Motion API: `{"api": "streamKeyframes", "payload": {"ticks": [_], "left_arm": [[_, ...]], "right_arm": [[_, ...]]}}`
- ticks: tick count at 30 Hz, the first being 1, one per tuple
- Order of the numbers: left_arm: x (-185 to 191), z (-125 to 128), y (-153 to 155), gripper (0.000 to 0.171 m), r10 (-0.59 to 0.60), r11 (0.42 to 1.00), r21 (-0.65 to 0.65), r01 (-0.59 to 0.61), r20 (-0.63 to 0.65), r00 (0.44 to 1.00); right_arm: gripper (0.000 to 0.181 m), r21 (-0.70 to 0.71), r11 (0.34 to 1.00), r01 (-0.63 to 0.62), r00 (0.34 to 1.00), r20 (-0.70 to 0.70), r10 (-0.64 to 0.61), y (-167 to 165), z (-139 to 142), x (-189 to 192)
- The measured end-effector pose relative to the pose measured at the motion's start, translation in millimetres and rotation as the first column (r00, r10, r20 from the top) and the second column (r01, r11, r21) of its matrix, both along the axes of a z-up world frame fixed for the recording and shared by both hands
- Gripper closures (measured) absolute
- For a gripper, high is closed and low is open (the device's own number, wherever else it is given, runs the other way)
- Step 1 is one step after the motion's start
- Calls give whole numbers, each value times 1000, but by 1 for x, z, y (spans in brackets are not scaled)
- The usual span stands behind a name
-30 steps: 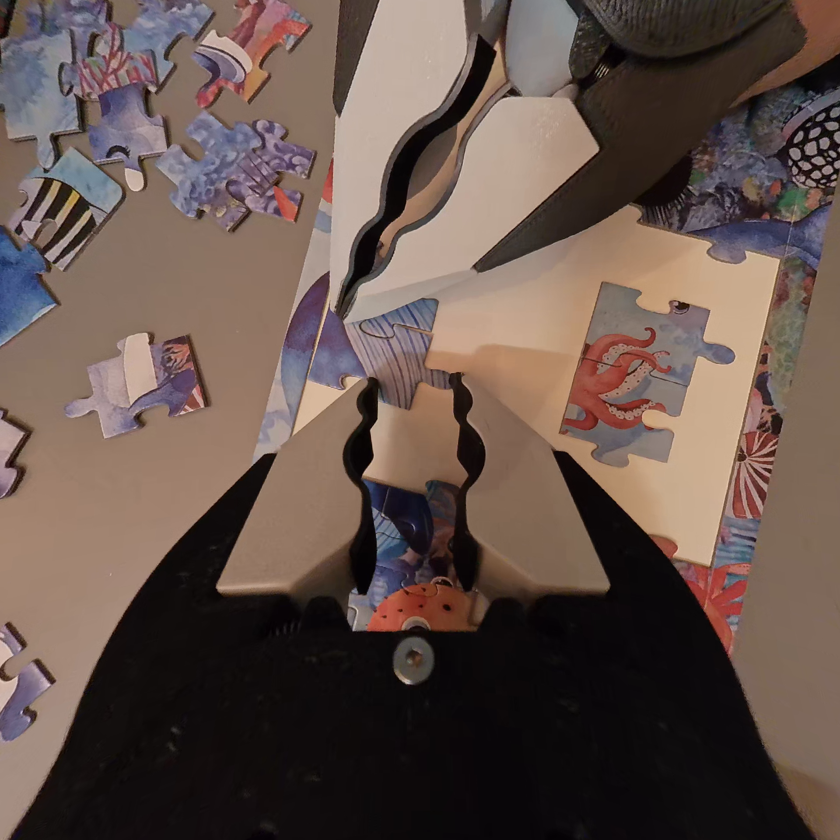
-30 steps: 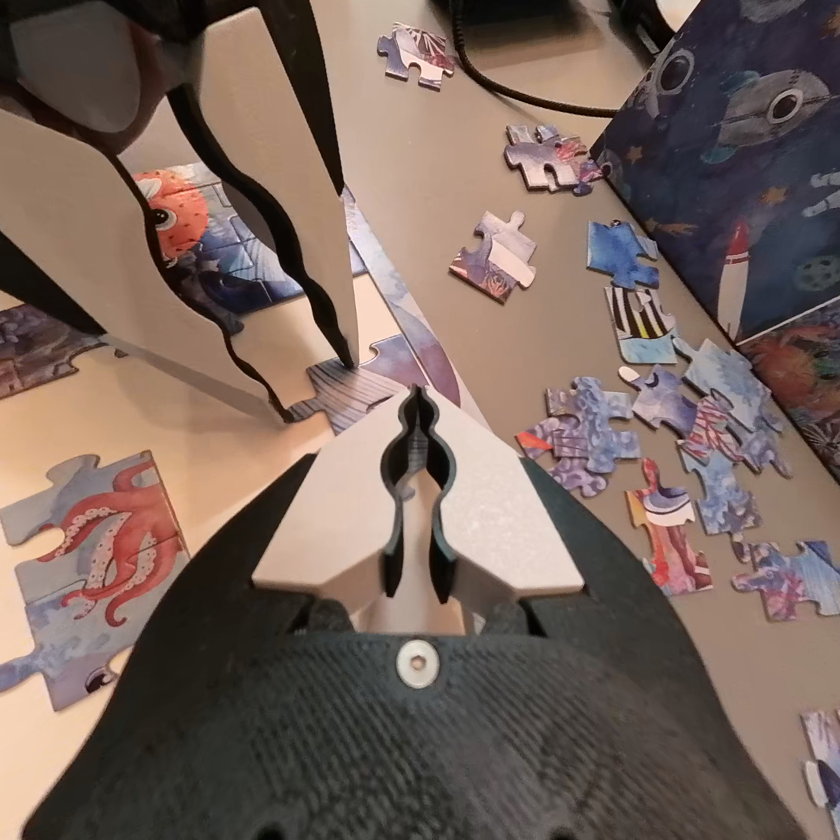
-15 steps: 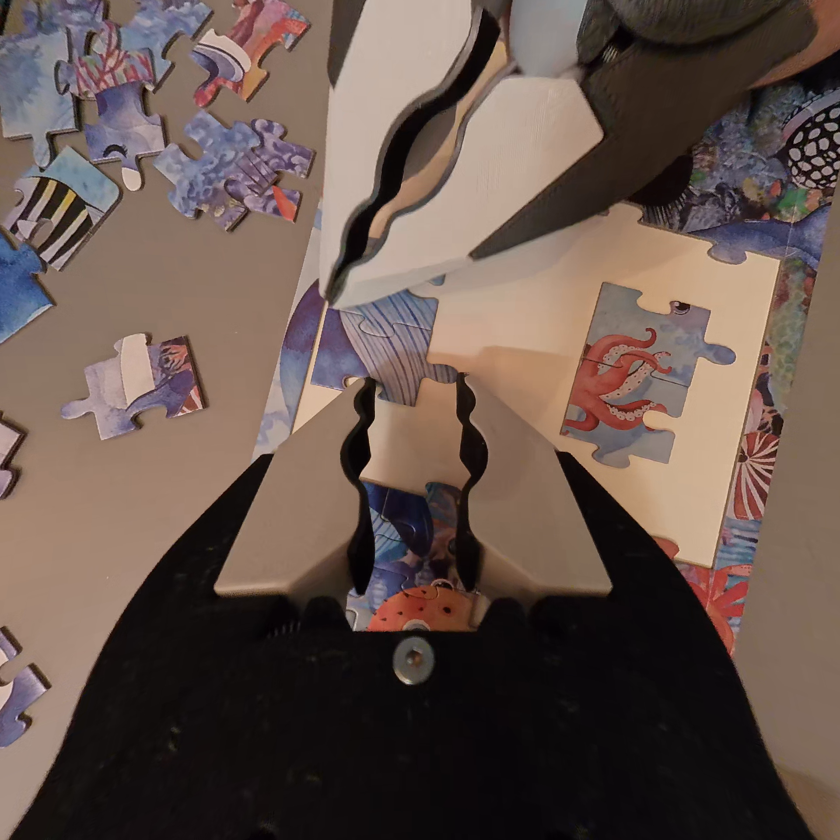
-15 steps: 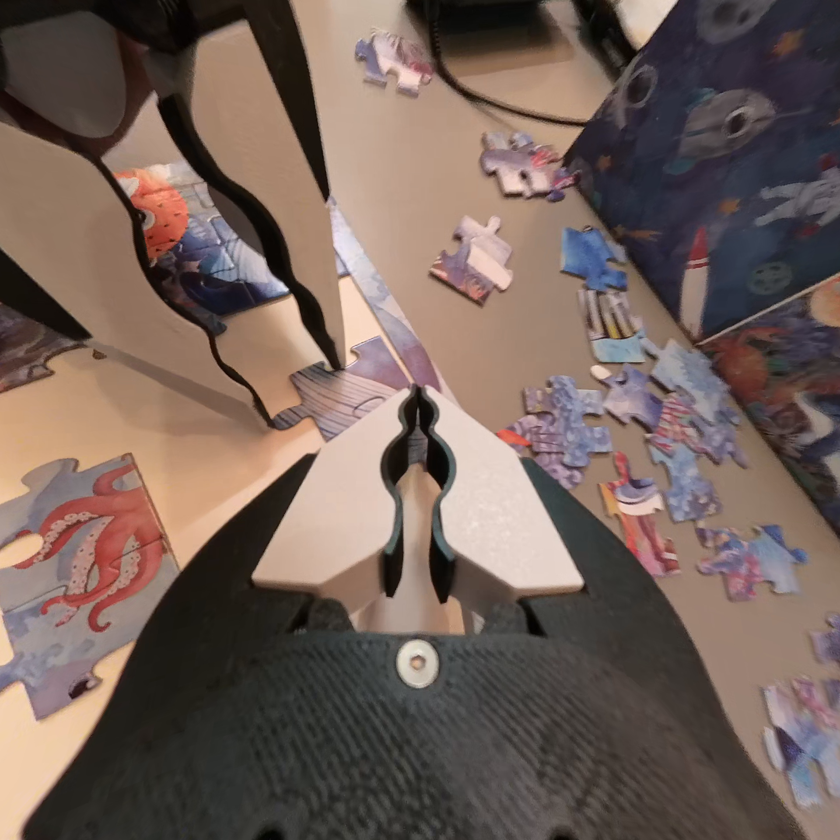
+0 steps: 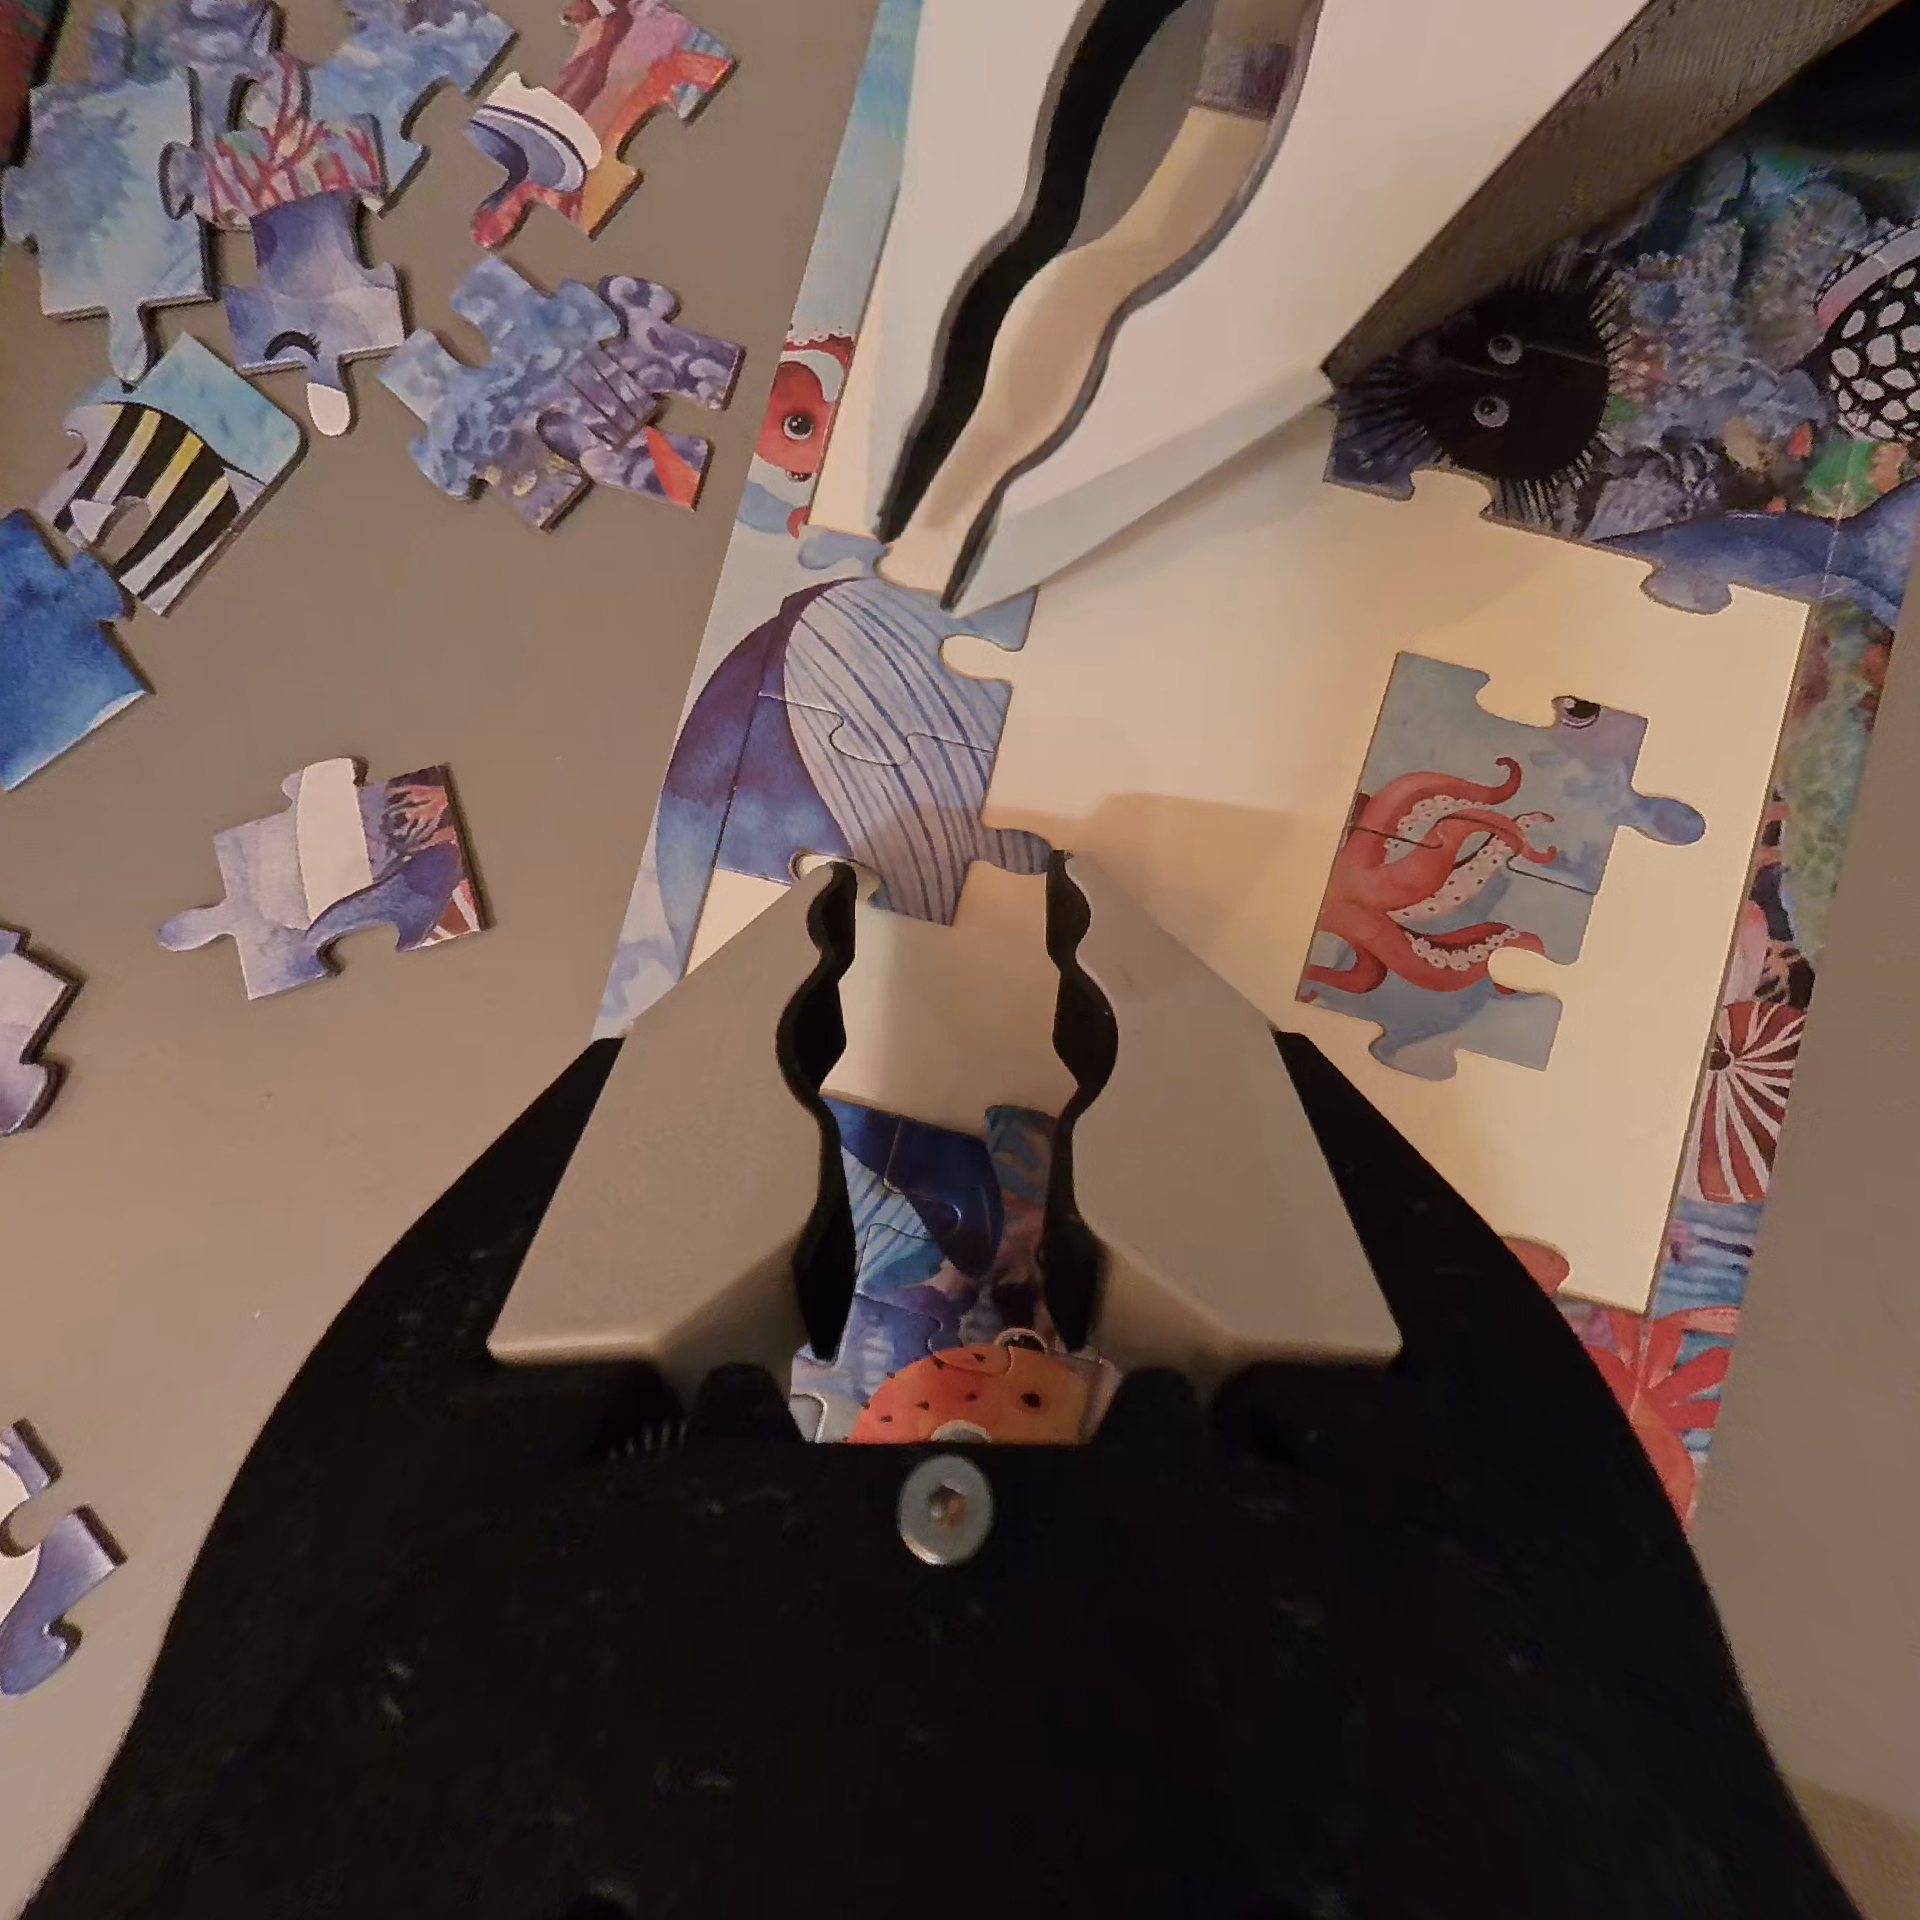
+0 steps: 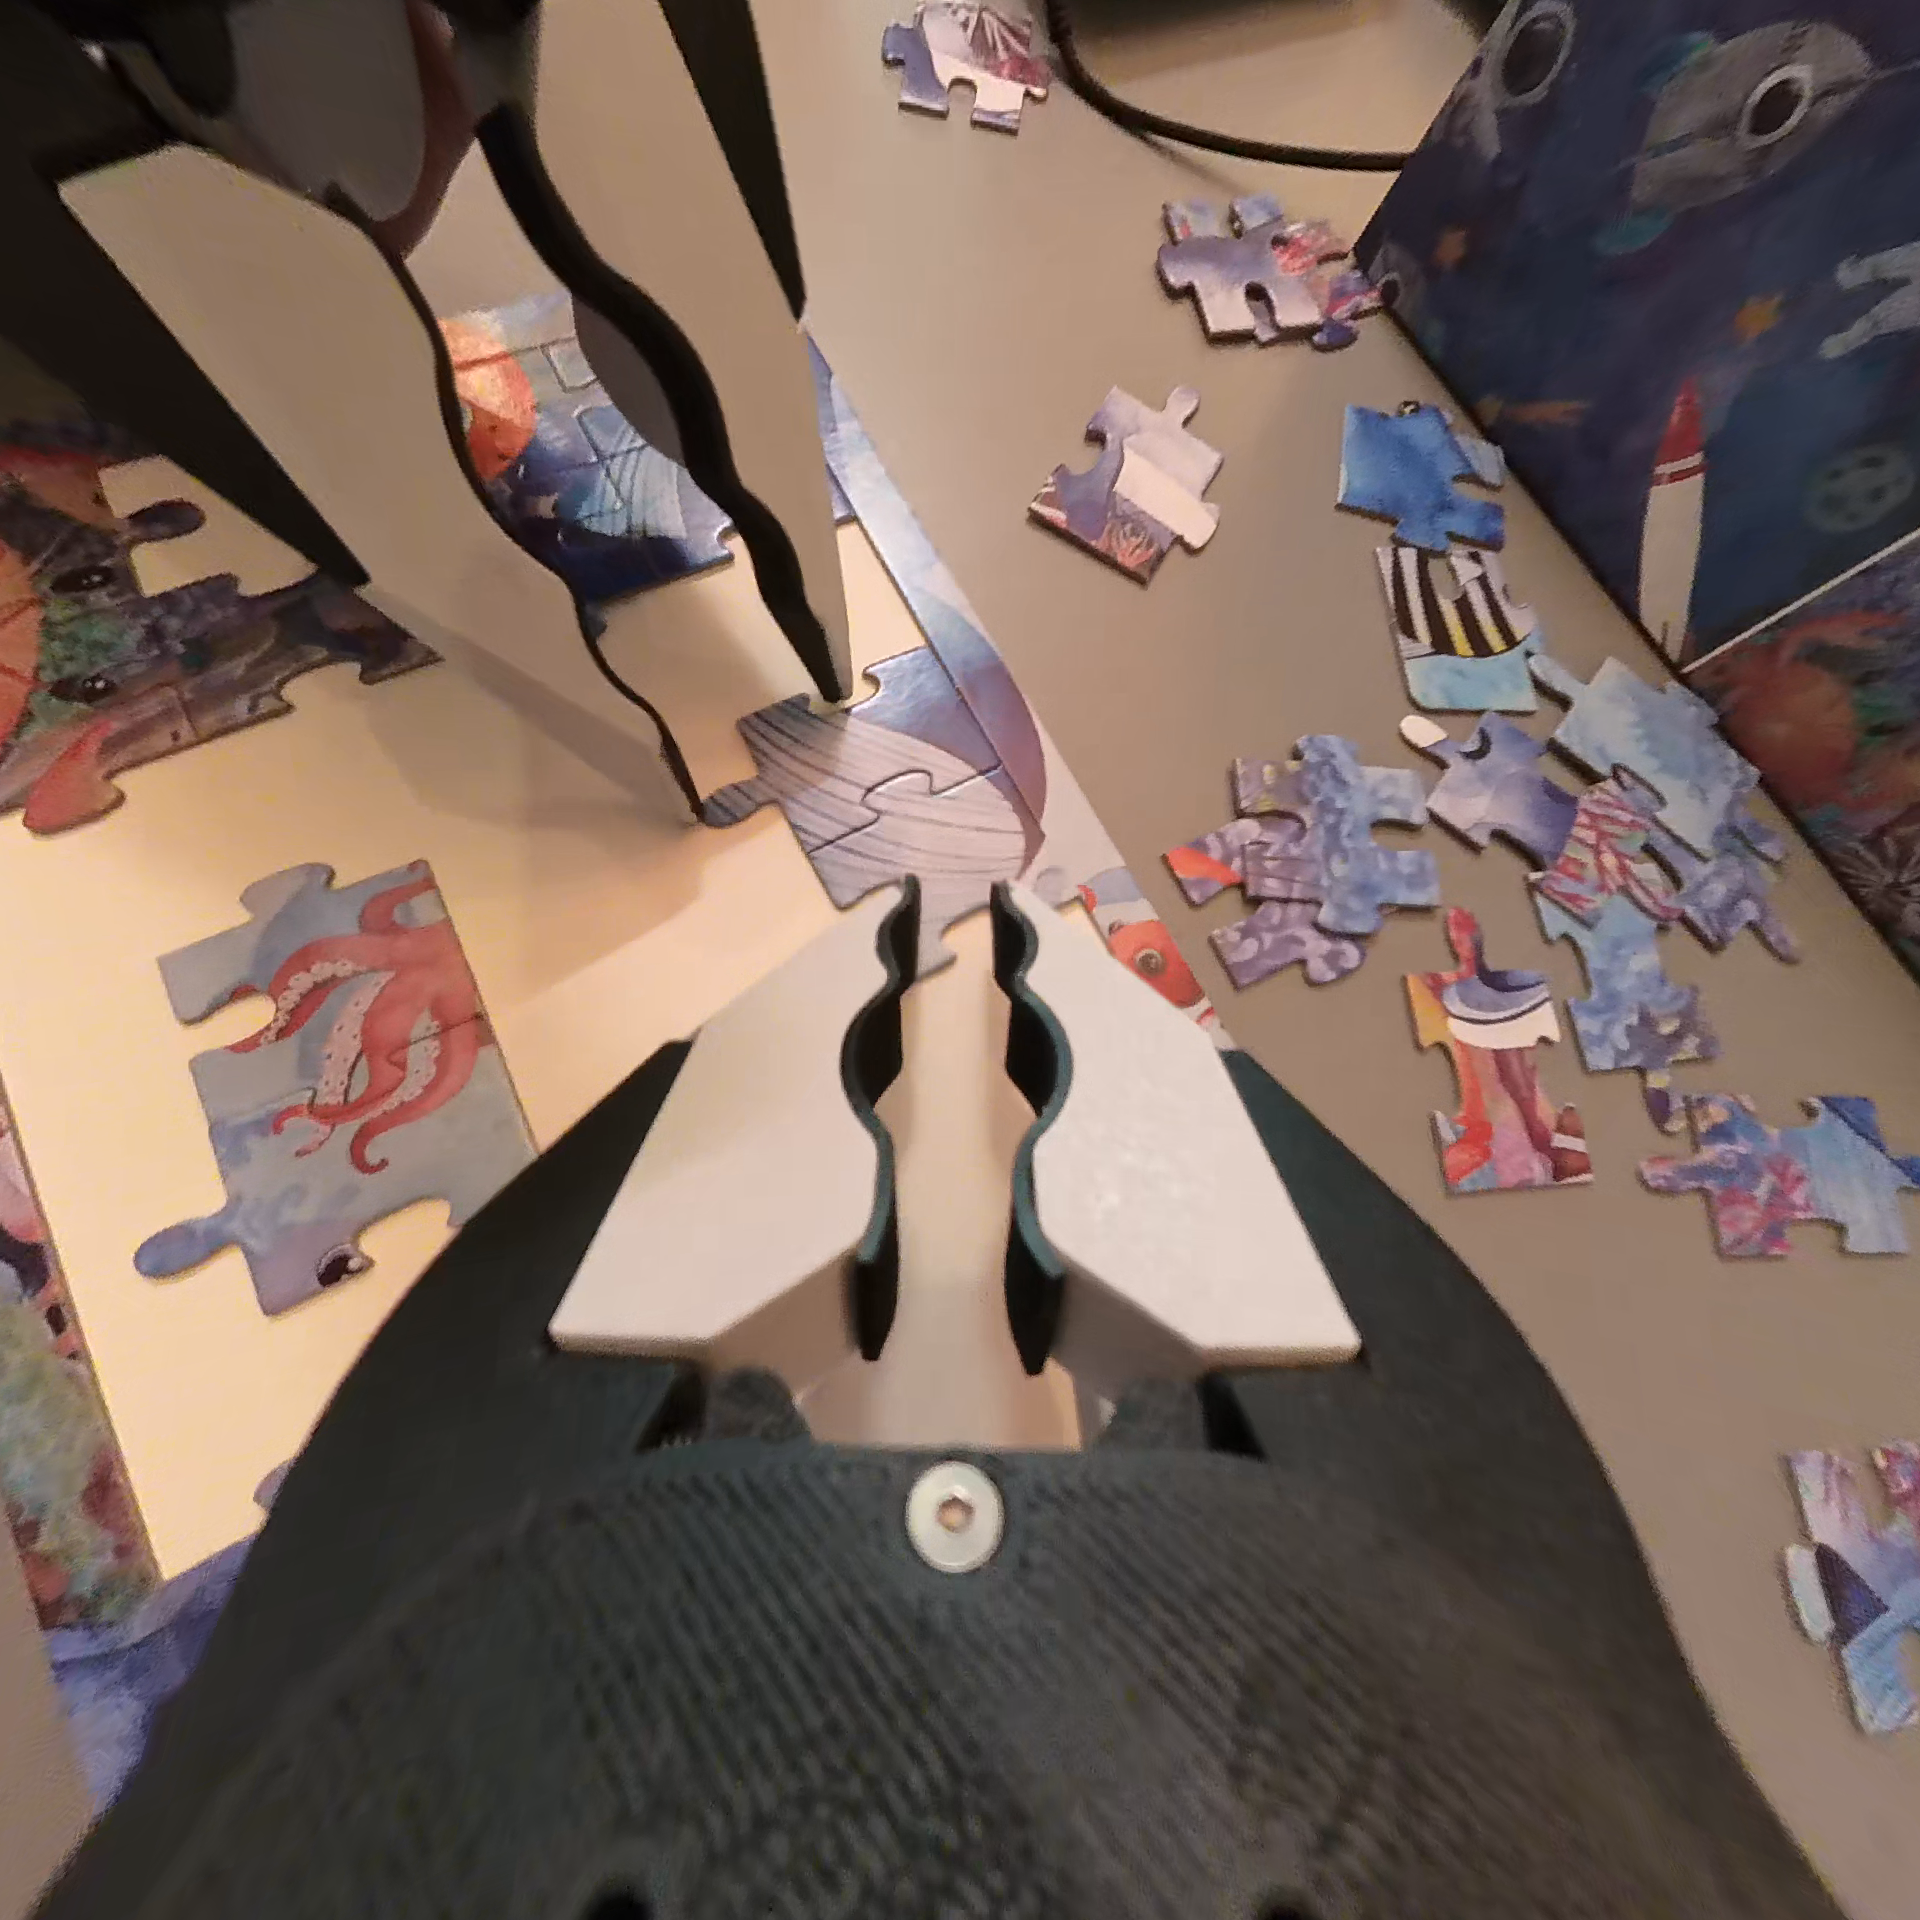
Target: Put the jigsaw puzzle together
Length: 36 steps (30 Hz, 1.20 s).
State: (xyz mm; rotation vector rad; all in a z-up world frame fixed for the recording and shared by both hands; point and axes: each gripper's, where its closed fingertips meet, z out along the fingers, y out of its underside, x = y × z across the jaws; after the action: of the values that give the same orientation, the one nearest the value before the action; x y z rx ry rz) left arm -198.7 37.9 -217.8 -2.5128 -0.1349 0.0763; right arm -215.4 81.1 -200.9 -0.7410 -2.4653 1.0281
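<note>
The puzzle tray (image 5: 1195, 727) has a cream floor and a printed sea border. Two joined striped whale pieces (image 5: 883, 748) lie against its left border. They also show in the right wrist view (image 6: 914, 800). My left gripper (image 5: 948, 868) is open and empty, with its tips at the near edge of the whale pieces. My right gripper (image 6: 954, 891) is slightly open and empty, with its tips at the opposite edge. Each gripper shows in the other's view, the right (image 5: 920, 571) and the left (image 6: 764, 748). Two joined octopus pieces (image 5: 1455, 862) lie loose on the tray floor (image 6: 520, 831).
Several loose pieces (image 5: 551, 416) are scattered on the grey table beside the tray and also show in the right wrist view (image 6: 1330, 862). A dark blue puzzle box (image 6: 1662, 260) stands behind them. A black cable (image 6: 1195, 135) runs at the back. Assembled pieces fill the tray's corners. There is about 6 cm between the tips of the two grippers.
The right gripper has opened from shut and drawn back slightly. The whale pieces have slid against the tray's border. The left gripper has stayed open at their edge.
</note>
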Motion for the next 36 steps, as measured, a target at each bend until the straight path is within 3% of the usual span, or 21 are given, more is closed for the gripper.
{"api": "streamKeyframes", "payload": {"ticks": [5,13,36], "left_arm": [[0,0,-1,135,0,1000,-2,0,0,1000],[-1,0,-2,135,-2,1000,-6,2,-6,1000],[-9,1,-9,136,21,1000,-20,-22,-32,999]], "right_arm": [[165,-11,1000,-21,999,36,21,-3,-3,7],[142,-84,996,11,989,151,2,2,-9,12],[144,-68,998,-8,994,106,15,-10,-12,9]]}}
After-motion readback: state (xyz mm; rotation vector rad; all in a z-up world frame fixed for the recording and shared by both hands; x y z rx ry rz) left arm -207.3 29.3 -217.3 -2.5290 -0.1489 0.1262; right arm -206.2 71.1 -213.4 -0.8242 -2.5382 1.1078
